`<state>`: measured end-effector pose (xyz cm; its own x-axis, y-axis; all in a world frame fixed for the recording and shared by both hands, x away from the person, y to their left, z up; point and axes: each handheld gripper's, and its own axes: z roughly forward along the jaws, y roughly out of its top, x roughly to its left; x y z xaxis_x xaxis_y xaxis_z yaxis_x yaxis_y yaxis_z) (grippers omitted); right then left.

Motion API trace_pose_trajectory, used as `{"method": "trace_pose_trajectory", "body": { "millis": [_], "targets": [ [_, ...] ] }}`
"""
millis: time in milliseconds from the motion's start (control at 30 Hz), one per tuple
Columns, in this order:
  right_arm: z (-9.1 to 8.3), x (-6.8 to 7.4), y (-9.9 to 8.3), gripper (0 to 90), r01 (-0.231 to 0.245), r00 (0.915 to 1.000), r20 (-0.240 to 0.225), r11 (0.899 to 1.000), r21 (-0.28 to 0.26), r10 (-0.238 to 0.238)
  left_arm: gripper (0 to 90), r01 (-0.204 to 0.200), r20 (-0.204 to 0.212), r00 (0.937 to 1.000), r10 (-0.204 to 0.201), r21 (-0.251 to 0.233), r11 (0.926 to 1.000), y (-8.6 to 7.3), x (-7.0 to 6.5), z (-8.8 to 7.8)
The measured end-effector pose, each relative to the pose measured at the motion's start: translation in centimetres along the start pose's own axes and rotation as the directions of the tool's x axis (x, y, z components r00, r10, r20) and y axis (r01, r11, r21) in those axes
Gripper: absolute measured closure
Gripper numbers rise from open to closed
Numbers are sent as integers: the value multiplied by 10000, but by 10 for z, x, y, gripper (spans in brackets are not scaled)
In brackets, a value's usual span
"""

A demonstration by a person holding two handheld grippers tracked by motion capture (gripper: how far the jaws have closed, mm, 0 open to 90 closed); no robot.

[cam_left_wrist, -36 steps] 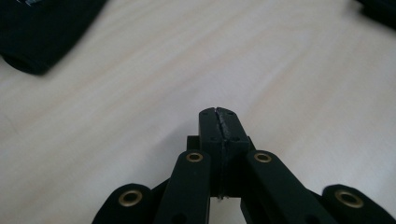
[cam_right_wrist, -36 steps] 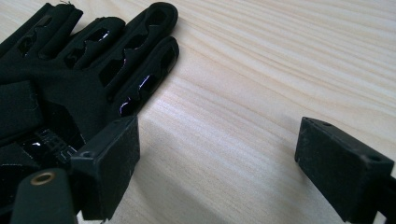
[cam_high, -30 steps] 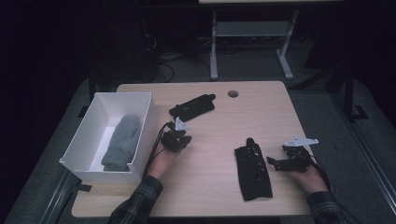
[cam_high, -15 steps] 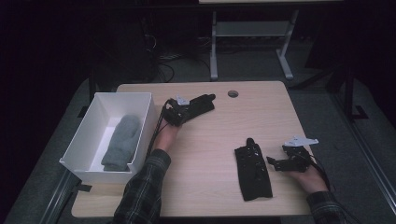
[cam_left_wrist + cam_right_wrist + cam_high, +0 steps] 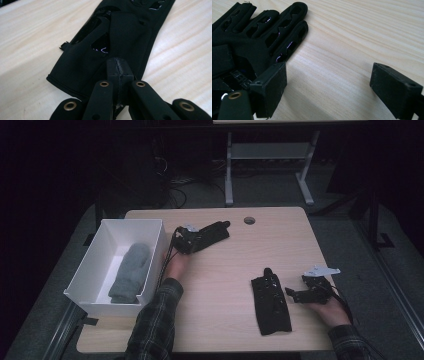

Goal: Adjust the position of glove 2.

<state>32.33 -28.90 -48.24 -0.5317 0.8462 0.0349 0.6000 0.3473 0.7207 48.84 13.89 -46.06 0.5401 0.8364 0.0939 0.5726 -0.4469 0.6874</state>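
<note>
Down at the near edge of the table, my right gripper rests in my hand with its jaws standing wide apart and nothing between them; in the right gripper view one pad sits just at the edge of the nearer black glove, whether touching it I cannot tell, while the other pad is well clear over bare wood. That glove lies flat on the tabletop just to the left of my right gripper, its cuff toward me and its fingers pointing away, and the right gripper view shows its fingers with slotted openings along them. To the left, at the table's left edge, stands the white box, and a grey mitten lies lengthwise inside it on the floor of the box. Farther across the table, my left arm in its plaid sleeve reaches forward, and my left gripper is at the second black glove, which lies slanted near the far left part of the tabletop, just right of the box's far corner. In the left gripper view my jaws are pressed fully together, their tips down on the cuff end of that glove; whether any fabric is pinched between them I cannot tell. Beyond it, near the far edge, is a small round grommet in the wood.
</note>
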Motion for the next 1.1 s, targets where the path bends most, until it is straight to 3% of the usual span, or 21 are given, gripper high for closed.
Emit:
{"method": "trace_pose_trajectory", "body": {
  "millis": [300, 500, 667, 767, 1000, 1100],
  "targets": [
    [0, 0, 0, 140, 19, 10000, -13, 10000, 28, -19, 898, 116, 534, 9985, -126, 179, 9998, -14, -16, -19],
    [0, 0, 0, 140, 10, 10000, -14, 10000, 36, -10, 898, 147, 1086, 9939, -169, 217, 9997, -26, -27, -33],
    [0, 0, 0, 140, 23, 10000, -32, 10000, 41, -23, 898, 324, 1764, 9836, -383, 362, 9988, -36, -38, -45],
    [0, 1, 0, 140, 31, 10000, -35, 10000, 38, -31, 898, 193, 2145, 9763, -282, 436, 9989, -41, -45, -51],
    [0, 1, 0, 140, 34, 10000, -40, 10000, 38, -34, 898, -545, 2854, 9574, 427, 335, 9980, -52, -68, -66],
    [0, 1, 0, 140, 37, 10000, -40, 10000, 37, -37, 898, -804, 2902, 9545, 681, 308, 9963, -52, -71, -69]
  ]
}}
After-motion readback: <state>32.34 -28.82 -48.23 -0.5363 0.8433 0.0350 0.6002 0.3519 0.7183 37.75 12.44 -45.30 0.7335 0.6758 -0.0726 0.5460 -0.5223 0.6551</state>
